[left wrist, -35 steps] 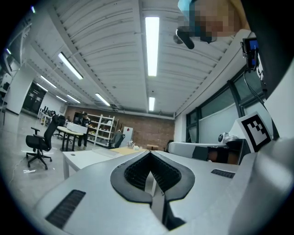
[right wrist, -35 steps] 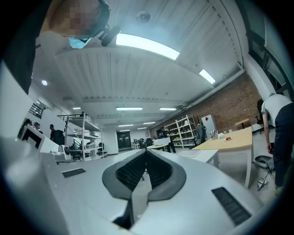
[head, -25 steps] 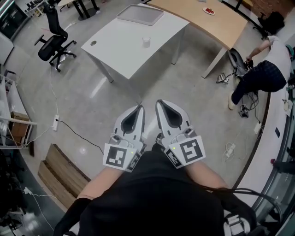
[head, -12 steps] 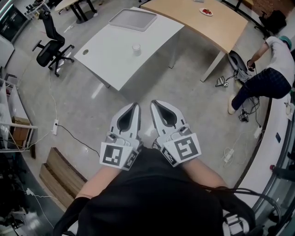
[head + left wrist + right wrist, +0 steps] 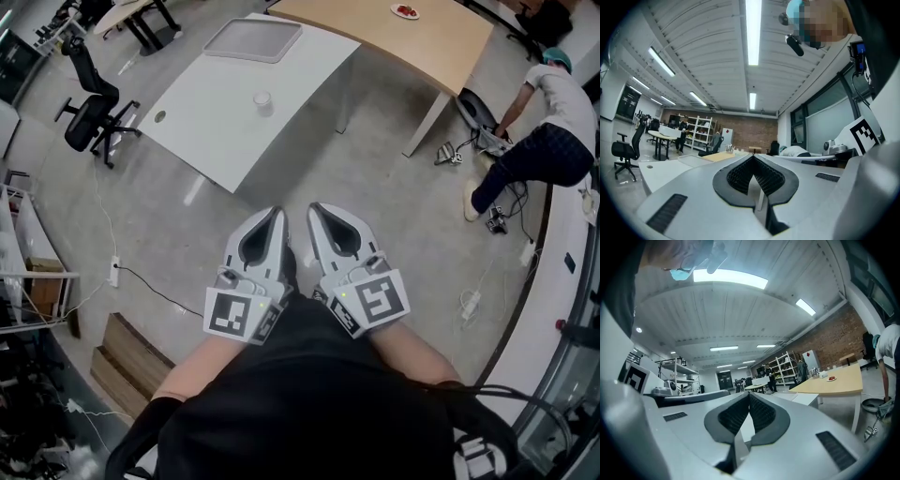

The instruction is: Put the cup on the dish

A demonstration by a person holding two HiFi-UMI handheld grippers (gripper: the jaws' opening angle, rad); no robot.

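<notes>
Left tongs [image 5: 277,216] and right tongs [image 5: 316,210] are both clenched empty, side by side.

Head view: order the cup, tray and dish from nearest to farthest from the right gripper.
1. Cup, on the white table, ahead-left of the right gripper.
2. Tray, at that table's far end.
3. Dish, on the wooden table, far right.

A small pale cup [image 5: 262,97] stands upright on the white bench [image 5: 216,122], far off and to the left, near that bench's middle. The dish [image 5: 405,11], small and white with something red on it, lies on the wooden bench [image 5: 441,47] farther right, well apart from the cup.
</notes>
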